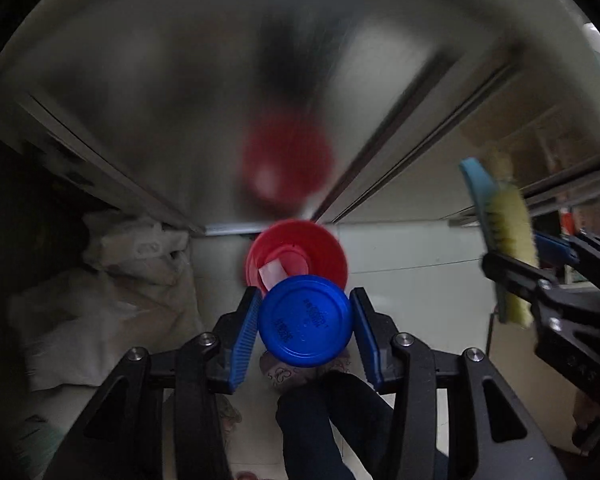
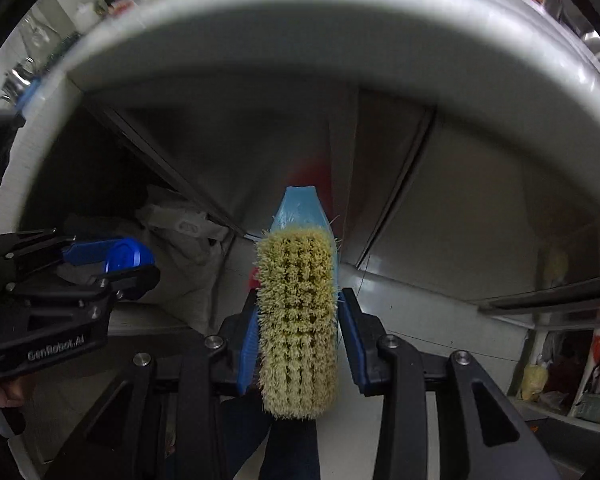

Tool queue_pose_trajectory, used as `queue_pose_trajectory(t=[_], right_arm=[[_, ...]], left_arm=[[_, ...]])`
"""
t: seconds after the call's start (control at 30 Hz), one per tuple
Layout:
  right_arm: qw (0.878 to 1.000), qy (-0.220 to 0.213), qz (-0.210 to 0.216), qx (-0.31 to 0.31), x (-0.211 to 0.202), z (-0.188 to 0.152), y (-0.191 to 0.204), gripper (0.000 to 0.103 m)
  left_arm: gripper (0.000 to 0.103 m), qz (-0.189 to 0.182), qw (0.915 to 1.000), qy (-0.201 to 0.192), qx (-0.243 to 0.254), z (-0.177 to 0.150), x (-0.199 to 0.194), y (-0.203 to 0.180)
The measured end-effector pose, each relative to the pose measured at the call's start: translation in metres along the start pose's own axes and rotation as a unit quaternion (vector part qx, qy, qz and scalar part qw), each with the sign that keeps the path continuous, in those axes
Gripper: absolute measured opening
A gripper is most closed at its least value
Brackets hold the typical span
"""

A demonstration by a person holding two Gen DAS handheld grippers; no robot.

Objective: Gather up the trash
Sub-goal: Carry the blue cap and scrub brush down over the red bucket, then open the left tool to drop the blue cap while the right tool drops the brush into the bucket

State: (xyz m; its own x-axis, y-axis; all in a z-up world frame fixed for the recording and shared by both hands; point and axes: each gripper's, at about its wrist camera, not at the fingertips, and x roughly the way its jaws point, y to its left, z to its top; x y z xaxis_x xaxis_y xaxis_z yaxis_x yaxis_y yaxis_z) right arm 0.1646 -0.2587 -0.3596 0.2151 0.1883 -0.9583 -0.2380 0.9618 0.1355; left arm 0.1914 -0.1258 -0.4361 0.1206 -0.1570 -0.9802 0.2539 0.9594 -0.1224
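- Steel cabinet doors (image 1: 148,92) are filling the upper half of the left wrist view, throwing back a blurred red reflection, and pale floor tiles (image 1: 412,248) are running along their foot.
- Centre frame, the left gripper (image 1: 305,320) is pinching a blue lid (image 1: 306,320) flat-face-up between its two blue pads, narrowed right onto the rim, apparently so it can be let go cleanly.
- Just beyond it a red bin (image 1: 324,252) is sitting on the floor against the cabinet, with a pale scrap already lying inside; the lid is overlapping its near edge in the frame, so the drop looks close.
- Over in the right wrist view, the right gripper (image 2: 300,332) is closing on a scrub brush (image 2: 298,312), bristles facing the camera and its light blue back pointing away; it looks like the next piece to go in.
- White sacks (image 1: 112,280) are slumping at the left of the frame, beside the bin.
- Bin's mouth is small, so the lid probably needs centring first.
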Motion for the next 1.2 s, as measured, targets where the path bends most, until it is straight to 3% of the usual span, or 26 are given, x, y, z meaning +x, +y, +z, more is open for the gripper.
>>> queue_pose_trajectory(t=[0.2,0.33,0.47,0.53,0.63,0.7,0.87,0.97,1.2], right_arm=[[1.0,0.024,-0.01,0.013,0.102,0.0,-0.018,0.035],[0.999,0.032,-0.01,0.015,0.153,0.003,-0.019,0.035],[0.999,0.043,-0.001,0.014,0.189,0.002,-0.014,0.035],[0.999,0.049,0.001,0.012,0.199,-0.002,-0.011,0.035],[0.999,0.051,0.004,0.014,0.206,-0.005,-0.008,0.035],[0.998,0.051,0.008,0.018,0.204,-0.008,-0.008,0.035],[0.998,0.052,0.014,0.016,0.195,-0.017,-0.013,0.035],[0.999,0.049,0.013,0.011,0.19,-0.016,-0.009,0.035],[0.999,0.049,0.016,0.011,0.191,-0.02,-0.011,0.035]], left_arm=[[0.043,-0.004,0.9998,0.019,-0.007,0.002,0.107,0.006],[0.043,-0.001,0.9996,0.024,0.017,0.003,0.151,0.006],[0.043,-0.006,0.9993,0.036,0.009,0.006,0.174,0.01],[0.043,-0.005,0.9991,0.039,0.014,0.006,0.177,0.011],[0.056,0.009,0.9992,0.035,0.018,0.007,0.173,0.008],[0.06,-0.004,0.9991,0.039,0.018,0.009,0.169,0.008],[0.061,-0.007,0.9993,0.031,0.018,0.009,0.158,0.011],[0.075,-0.025,0.9996,0.01,0.009,0.008,0.147,0.018],[0.095,-0.02,0.9996,0.004,0.021,0.006,0.143,0.028]])
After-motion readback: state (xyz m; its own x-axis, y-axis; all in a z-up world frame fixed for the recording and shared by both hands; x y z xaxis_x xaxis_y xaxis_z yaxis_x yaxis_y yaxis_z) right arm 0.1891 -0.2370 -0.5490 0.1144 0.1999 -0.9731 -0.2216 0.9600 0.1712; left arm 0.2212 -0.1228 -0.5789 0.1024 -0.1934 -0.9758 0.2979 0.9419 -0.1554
